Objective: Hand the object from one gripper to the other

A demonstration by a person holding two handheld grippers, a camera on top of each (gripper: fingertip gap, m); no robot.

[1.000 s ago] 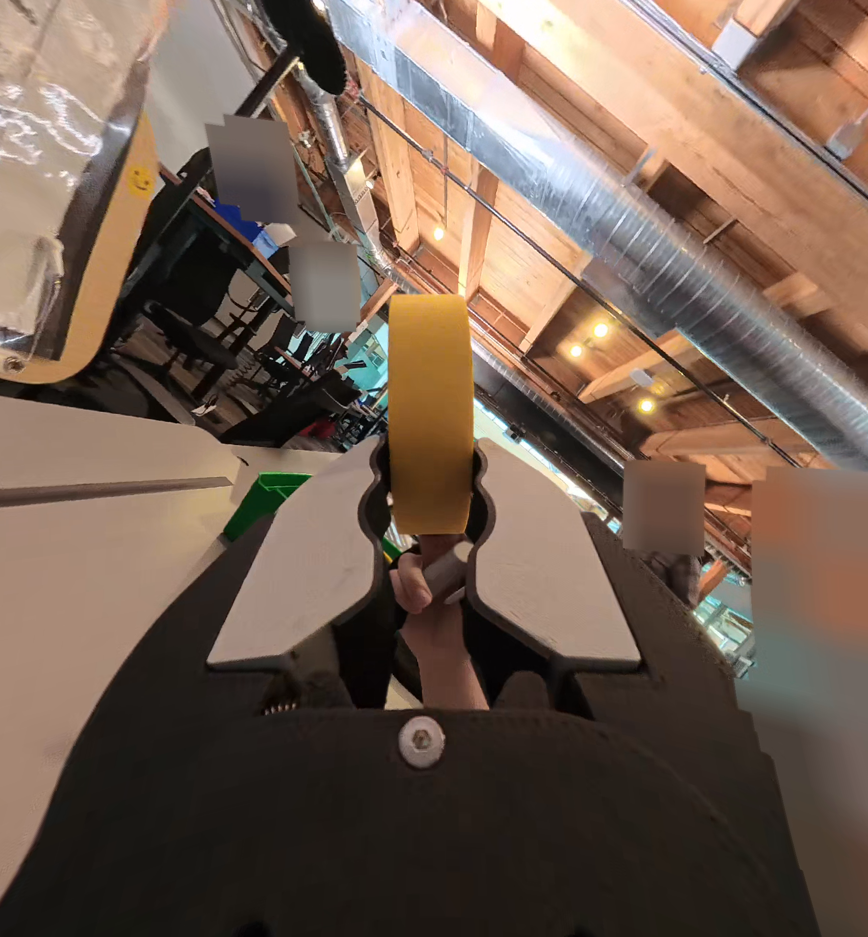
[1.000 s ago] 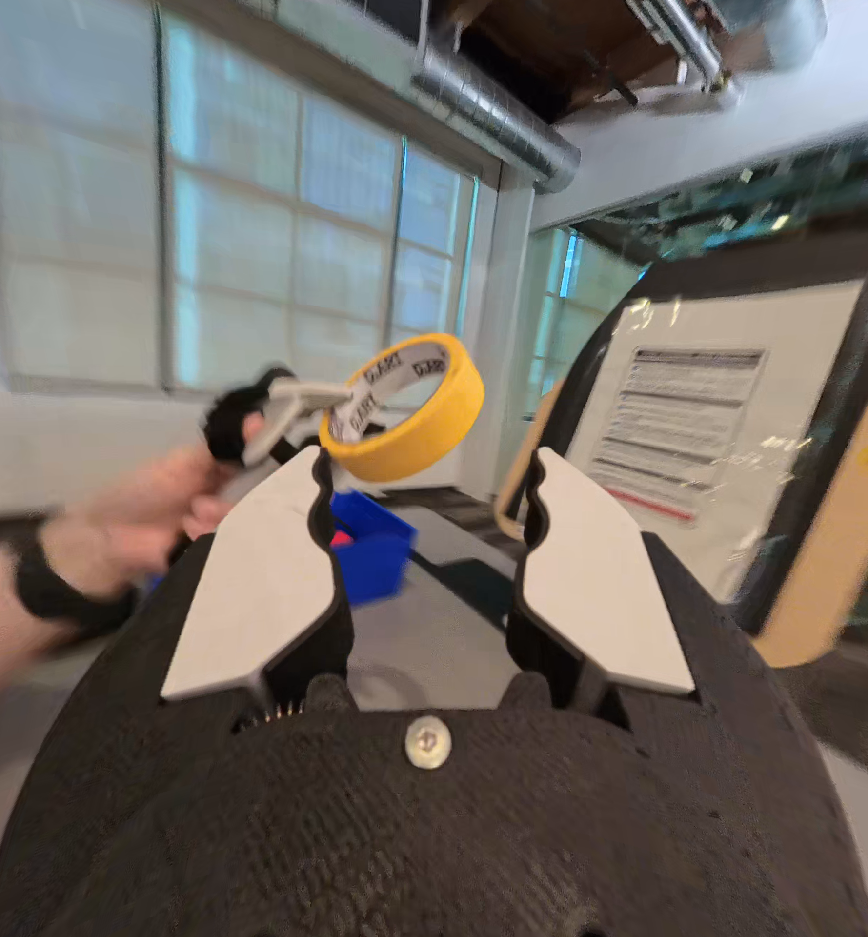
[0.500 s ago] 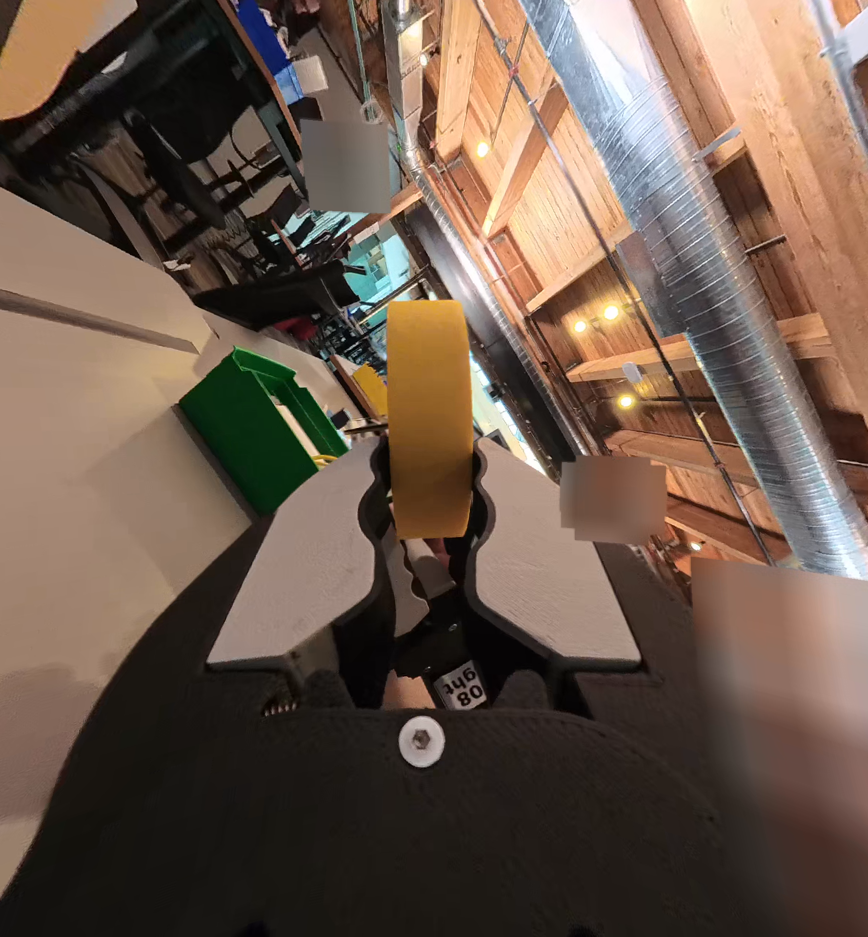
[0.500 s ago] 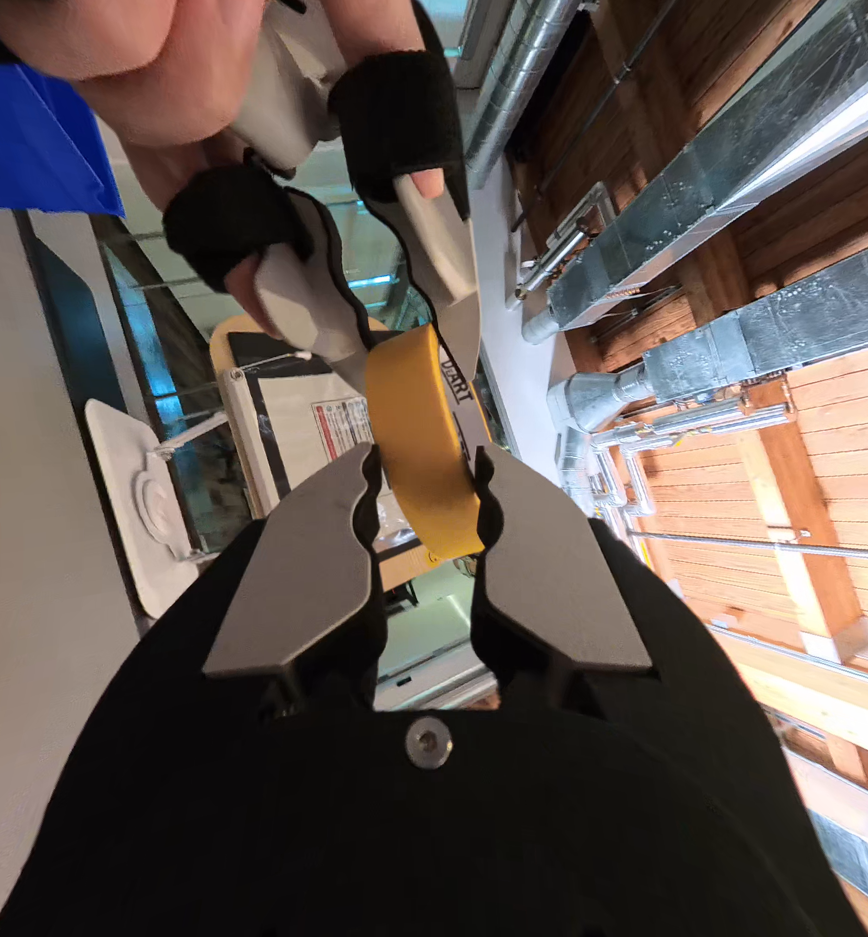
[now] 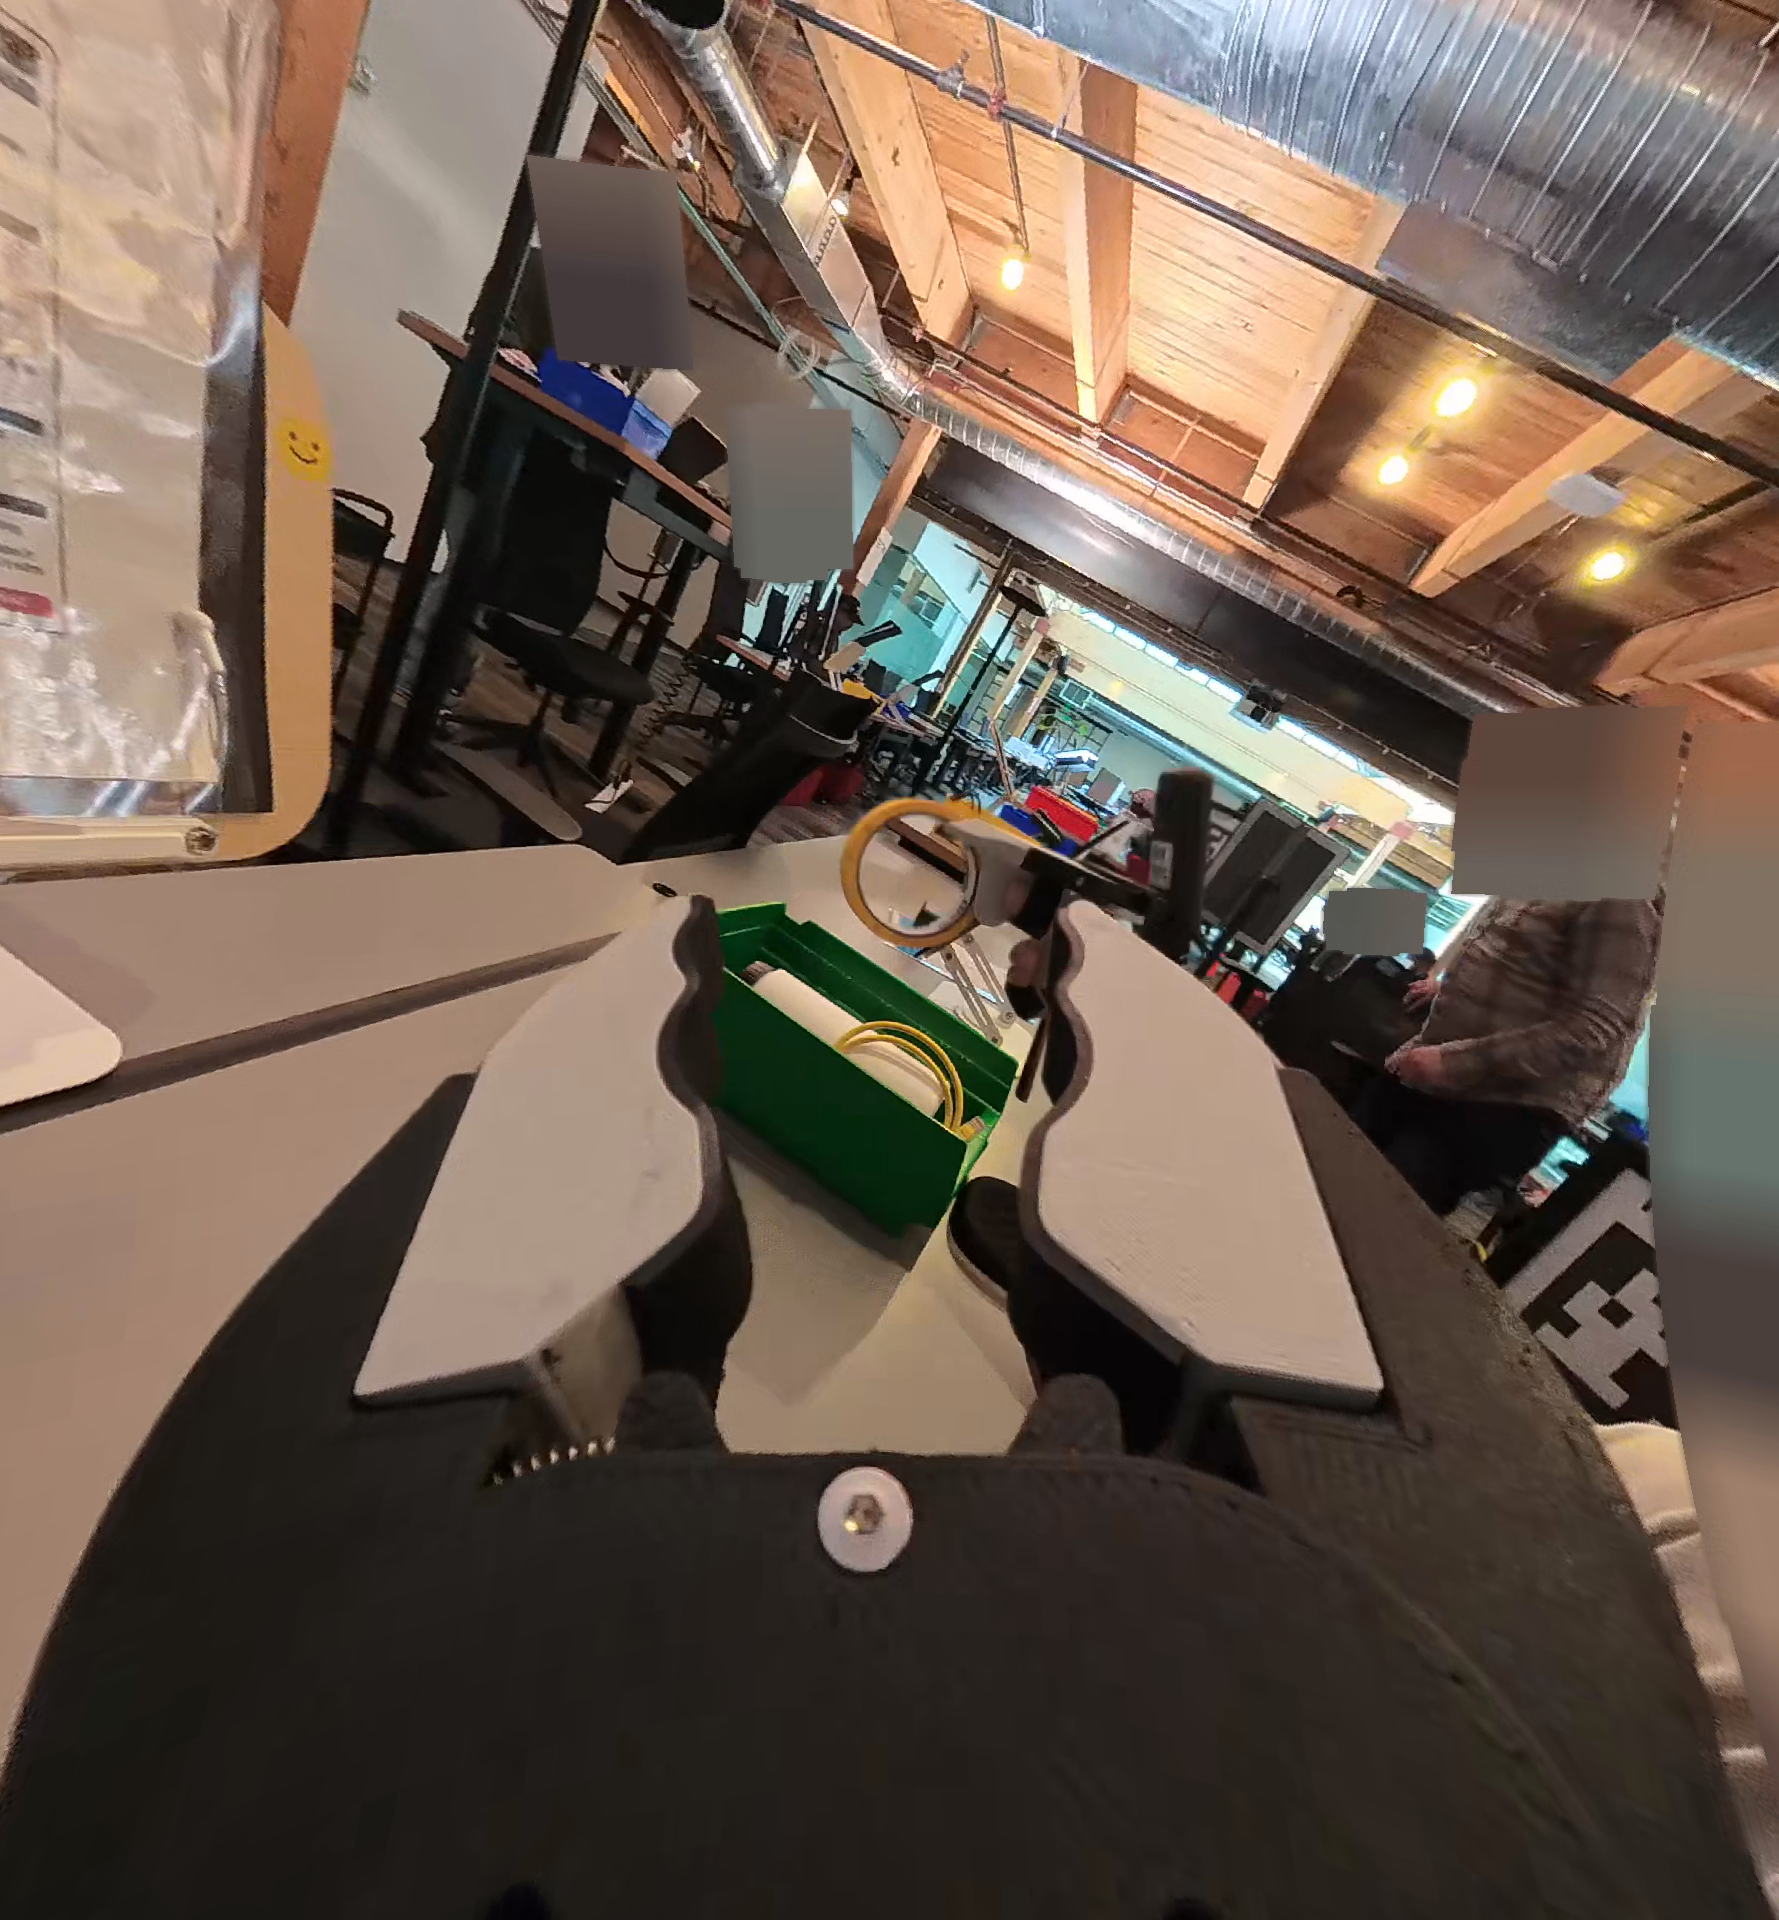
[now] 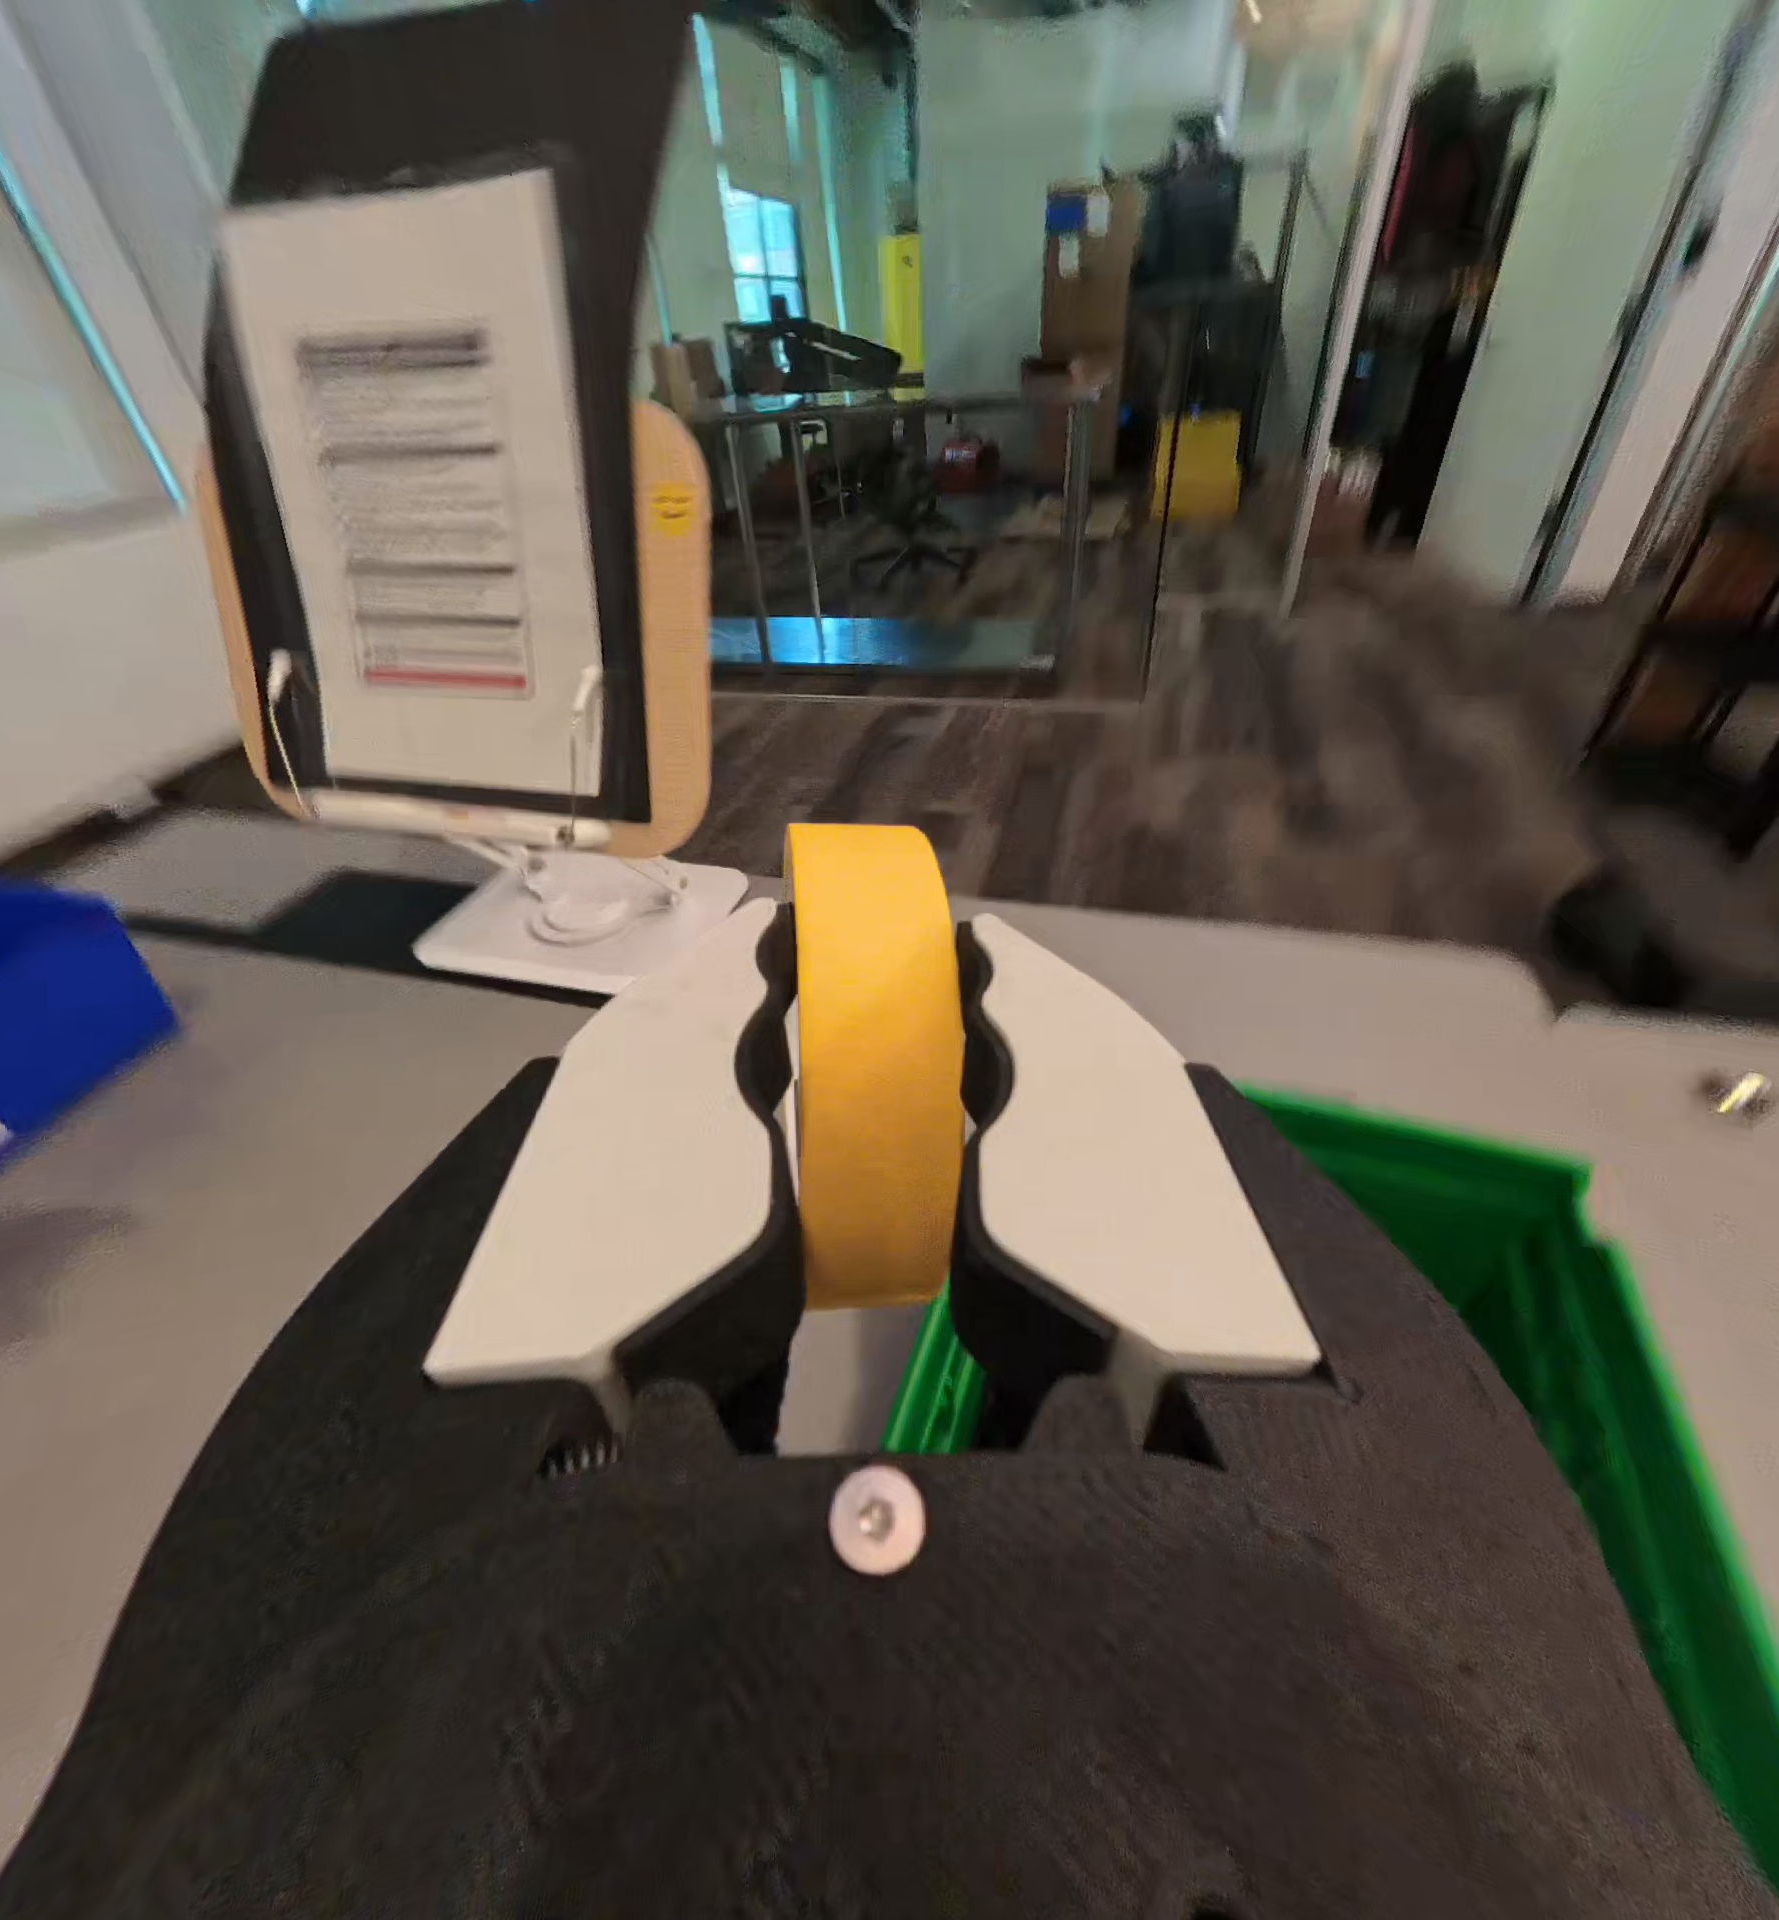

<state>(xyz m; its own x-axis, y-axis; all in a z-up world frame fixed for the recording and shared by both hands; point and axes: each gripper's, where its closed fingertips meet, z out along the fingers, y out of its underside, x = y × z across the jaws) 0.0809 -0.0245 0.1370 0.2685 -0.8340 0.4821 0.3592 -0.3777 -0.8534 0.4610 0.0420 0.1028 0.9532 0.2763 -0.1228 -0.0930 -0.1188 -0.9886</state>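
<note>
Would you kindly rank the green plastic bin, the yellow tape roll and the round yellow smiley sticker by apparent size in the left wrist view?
1. Green plastic bin
2. Yellow tape roll, farther off, so its true size is unsure
3. Round yellow smiley sticker

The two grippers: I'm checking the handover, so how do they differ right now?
The left gripper is open and empty; the right gripper is shut on the yellow tape roll. The left's fingers stand wide apart over the green bin; the right's press the roll's flat sides. Both have white fingers on black bodies.
</note>
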